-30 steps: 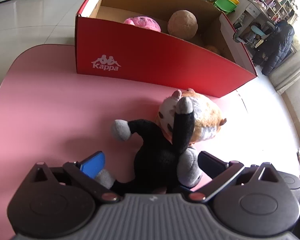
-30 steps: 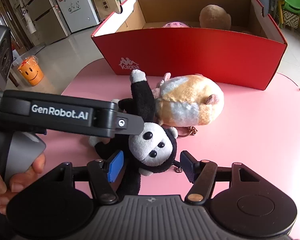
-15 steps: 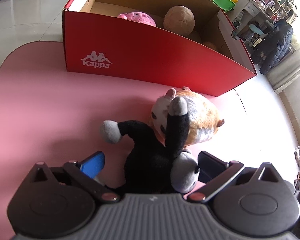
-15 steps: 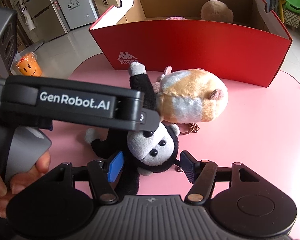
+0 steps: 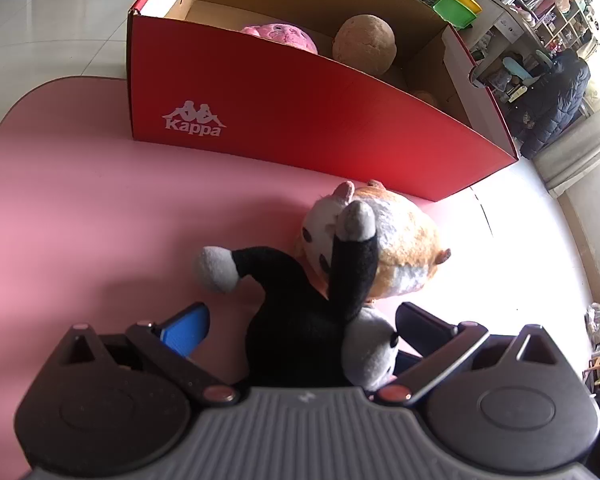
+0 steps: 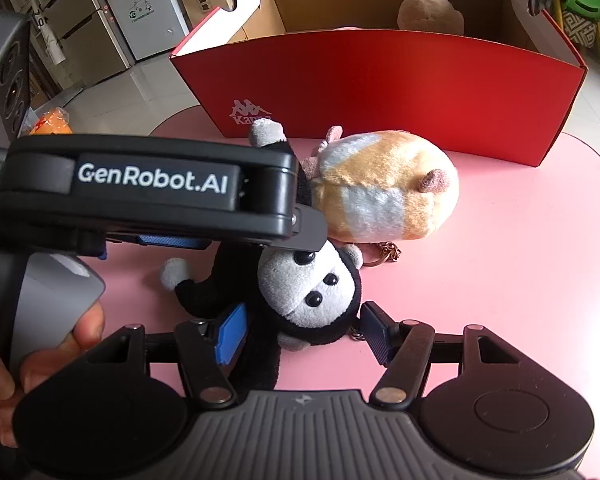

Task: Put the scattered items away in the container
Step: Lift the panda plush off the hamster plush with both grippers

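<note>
A black monkey plush (image 5: pixel 296 312) with a grey face (image 6: pixel 308 284) lies on the pink table (image 5: pixel 80 200), one arm raised against an orange-and-white hamster plush (image 5: pixel 404 248) (image 6: pixel 384 188). My left gripper (image 5: pixel 304 322) straddles the monkey's body with its jaws wide; a gap shows beside the blue pad (image 5: pixel 188 324). My right gripper (image 6: pixel 302 332) has its pads against both sides of the monkey's head. The left gripper's housing (image 6: pixel 152 184) hides the monkey's body there. Behind stands the red Kappa box (image 5: pixel 300 112) (image 6: pixel 400 88).
Inside the box lie a pink plush (image 5: pixel 284 36) and a brown round plush (image 5: pixel 366 42) (image 6: pixel 430 12). A hand (image 6: pixel 88 324) holds the left gripper. A keyring (image 6: pixel 388 250) lies by the hamster. A person in a dark coat (image 5: pixel 556 96) stands far right.
The left gripper has slid further over the monkey, covering more of it in the right wrist view. The right gripper and the monkey's head have kept still.
</note>
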`<state>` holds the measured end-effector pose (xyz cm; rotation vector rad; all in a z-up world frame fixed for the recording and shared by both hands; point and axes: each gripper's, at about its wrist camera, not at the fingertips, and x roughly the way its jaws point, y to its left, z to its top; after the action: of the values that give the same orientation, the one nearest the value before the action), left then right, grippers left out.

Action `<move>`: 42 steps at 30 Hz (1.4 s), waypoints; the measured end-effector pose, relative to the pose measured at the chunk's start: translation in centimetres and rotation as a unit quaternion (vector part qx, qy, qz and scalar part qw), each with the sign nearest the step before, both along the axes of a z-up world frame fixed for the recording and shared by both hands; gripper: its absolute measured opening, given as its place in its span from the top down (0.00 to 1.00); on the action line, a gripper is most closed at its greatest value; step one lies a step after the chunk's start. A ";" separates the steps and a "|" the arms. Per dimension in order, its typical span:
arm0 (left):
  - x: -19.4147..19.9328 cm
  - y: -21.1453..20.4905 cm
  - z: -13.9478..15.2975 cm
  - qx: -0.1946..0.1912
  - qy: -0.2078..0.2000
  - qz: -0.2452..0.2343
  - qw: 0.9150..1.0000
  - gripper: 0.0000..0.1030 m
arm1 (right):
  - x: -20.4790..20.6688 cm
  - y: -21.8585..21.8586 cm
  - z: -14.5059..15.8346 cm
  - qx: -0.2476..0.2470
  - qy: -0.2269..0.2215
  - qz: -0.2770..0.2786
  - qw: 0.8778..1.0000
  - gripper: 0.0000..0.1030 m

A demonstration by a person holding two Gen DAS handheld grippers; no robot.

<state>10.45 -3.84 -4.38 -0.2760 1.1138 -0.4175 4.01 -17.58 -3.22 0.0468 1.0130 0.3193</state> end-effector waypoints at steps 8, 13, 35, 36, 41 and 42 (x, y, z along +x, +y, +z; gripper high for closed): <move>-0.1 0.1 -0.6 0.010 0.001 -0.006 1.000 0.00 | 0.1 0.2 -0.2 -0.001 -0.001 0.001 1.000 0.39; -0.5 0.1 -1.0 0.015 0.000 -0.011 1.000 0.01 | 0.1 0.4 -0.3 -0.003 -0.001 0.003 1.000 0.39; -2.7 0.9 1.7 0.033 -0.021 -0.005 0.999 0.20 | -1.1 0.3 1.3 -0.006 -0.010 0.013 1.000 0.52; -2.8 0.9 1.8 0.035 -0.021 -0.004 0.999 0.20 | -1.2 0.4 1.4 -0.007 -0.011 0.014 1.000 0.52; -3.5 1.0 2.9 0.036 -0.031 -0.001 0.999 0.20 | -1.5 0.4 2.5 -0.006 -0.020 0.016 1.000 0.52; -3.7 0.9 3.2 0.036 -0.035 -0.001 0.999 0.20 | -1.6 0.4 2.7 -0.005 -0.022 0.015 1.000 0.52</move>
<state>6.75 -2.90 -1.14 -0.1952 1.0576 -0.3859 2.42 -17.17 -0.49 0.0153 0.9718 0.3417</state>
